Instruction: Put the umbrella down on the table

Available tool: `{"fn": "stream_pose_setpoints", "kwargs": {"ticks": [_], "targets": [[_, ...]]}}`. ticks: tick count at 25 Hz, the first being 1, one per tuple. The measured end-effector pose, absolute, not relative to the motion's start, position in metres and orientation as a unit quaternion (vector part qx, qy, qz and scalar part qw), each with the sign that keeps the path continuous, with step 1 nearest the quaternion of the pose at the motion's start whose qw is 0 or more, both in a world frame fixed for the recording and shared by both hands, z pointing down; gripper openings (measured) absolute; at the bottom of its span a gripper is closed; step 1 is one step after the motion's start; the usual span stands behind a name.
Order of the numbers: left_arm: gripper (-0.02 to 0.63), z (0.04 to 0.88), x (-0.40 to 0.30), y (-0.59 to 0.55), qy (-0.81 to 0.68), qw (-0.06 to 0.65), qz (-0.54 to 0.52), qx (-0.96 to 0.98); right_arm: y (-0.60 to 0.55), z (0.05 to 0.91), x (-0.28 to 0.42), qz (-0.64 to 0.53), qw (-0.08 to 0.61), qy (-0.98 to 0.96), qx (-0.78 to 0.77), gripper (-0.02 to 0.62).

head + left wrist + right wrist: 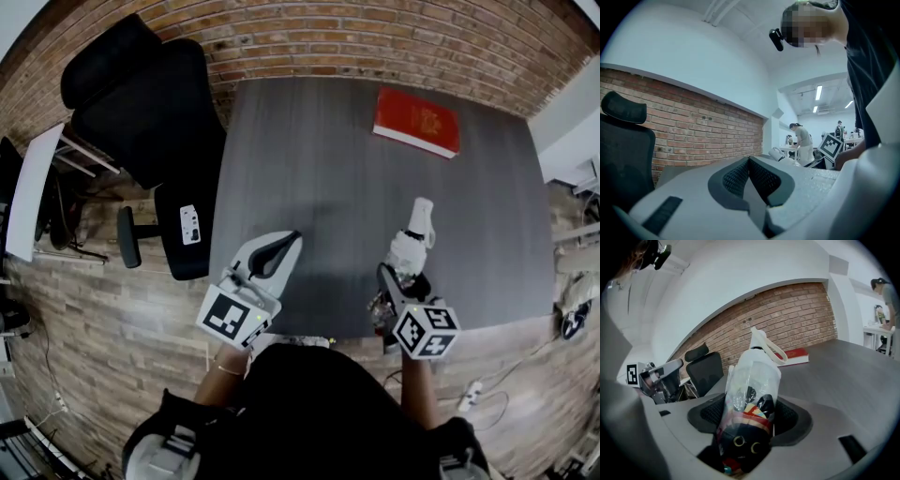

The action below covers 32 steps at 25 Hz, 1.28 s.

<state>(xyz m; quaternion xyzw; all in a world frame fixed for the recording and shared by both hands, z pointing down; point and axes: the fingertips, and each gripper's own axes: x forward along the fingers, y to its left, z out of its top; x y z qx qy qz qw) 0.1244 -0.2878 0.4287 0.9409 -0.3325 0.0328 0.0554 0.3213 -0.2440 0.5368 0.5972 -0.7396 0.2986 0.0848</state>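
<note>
Fingers [791,417] of the right gripper [394,281] are clamped on the umbrella [752,380], one pad on each side of its lower, dark part. It is folded inside a clear plastic sleeve, and its pale strap end points away from the jaws toward the brick wall. In the head view it juts from the gripper over the near part of the table [319,150], well short of the red book [417,120] at the far side. The right gripper view shows it slanting up off the grey top, so it looks carried rather than laid down, though contact at its lower end cannot be made out.

The left gripper [749,161] has its pads pressed together on nothing and hangs at the table's near edge, beside the chair [150,122].

By my reading the task is not yet done. What remains is lowering the umbrella until it lies flat, then spreading the jaws and backing off.
</note>
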Motion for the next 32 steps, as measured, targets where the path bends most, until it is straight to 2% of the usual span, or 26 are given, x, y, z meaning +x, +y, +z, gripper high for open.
{"fn": "stream_pose_setpoints", "kwargs": {"ticks": [32], "targets": [[-0.003, 0.447, 0.080, -0.311, -0.375, 0.072, 0.035, 0.924, -0.268, 0.636, 0.310, 0.360, 0.217, -0.703, 0.573, 0.288]]}}
